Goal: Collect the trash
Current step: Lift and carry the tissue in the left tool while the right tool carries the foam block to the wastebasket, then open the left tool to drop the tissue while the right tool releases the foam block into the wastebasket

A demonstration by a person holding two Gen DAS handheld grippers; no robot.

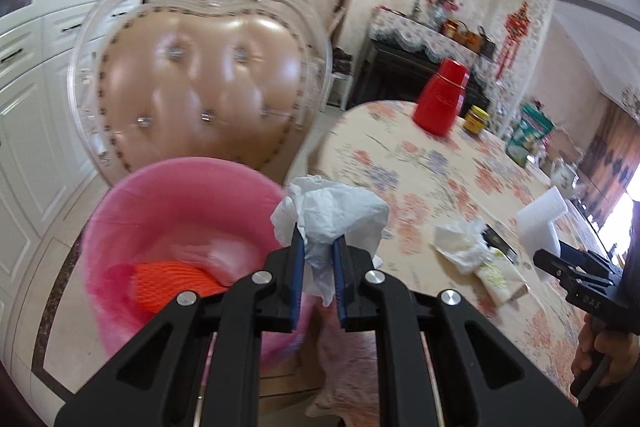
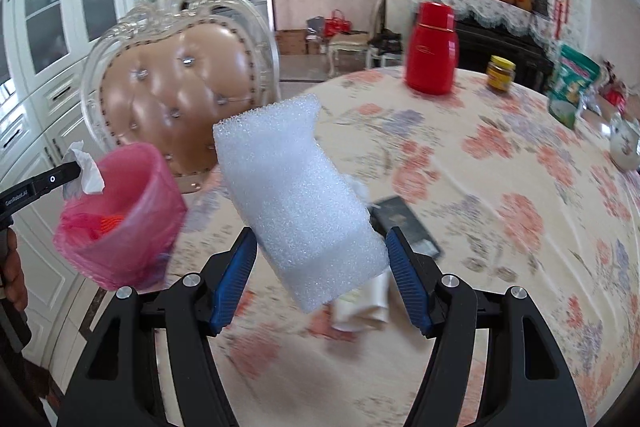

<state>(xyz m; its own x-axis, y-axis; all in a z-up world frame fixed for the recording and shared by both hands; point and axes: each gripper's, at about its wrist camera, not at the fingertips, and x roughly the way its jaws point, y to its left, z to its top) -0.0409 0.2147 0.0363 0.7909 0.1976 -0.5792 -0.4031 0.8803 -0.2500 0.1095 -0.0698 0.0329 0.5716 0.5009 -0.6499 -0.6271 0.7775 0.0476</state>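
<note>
My left gripper [image 1: 316,251] is shut on a crumpled white tissue [image 1: 332,215], held just right of the rim of a pink bin [image 1: 184,211] with an orange item inside. In the right wrist view the bin [image 2: 132,227] is at left, with the tissue [image 2: 86,167] at its rim. My right gripper [image 2: 322,247] is shut on a white foam block [image 2: 296,195], held above the floral table [image 2: 500,187]. The foam also shows in the left wrist view [image 1: 540,219]. More crumpled paper and wrappers [image 1: 472,251] lie on the table.
A tufted beige chair [image 1: 200,83] stands behind the bin. A red thermos [image 1: 440,99], a yellow-lidded jar [image 1: 476,119], a green packet [image 2: 572,87] and a teapot [image 2: 624,143] sit on the table. A dark flat item [image 2: 404,223] lies under the foam.
</note>
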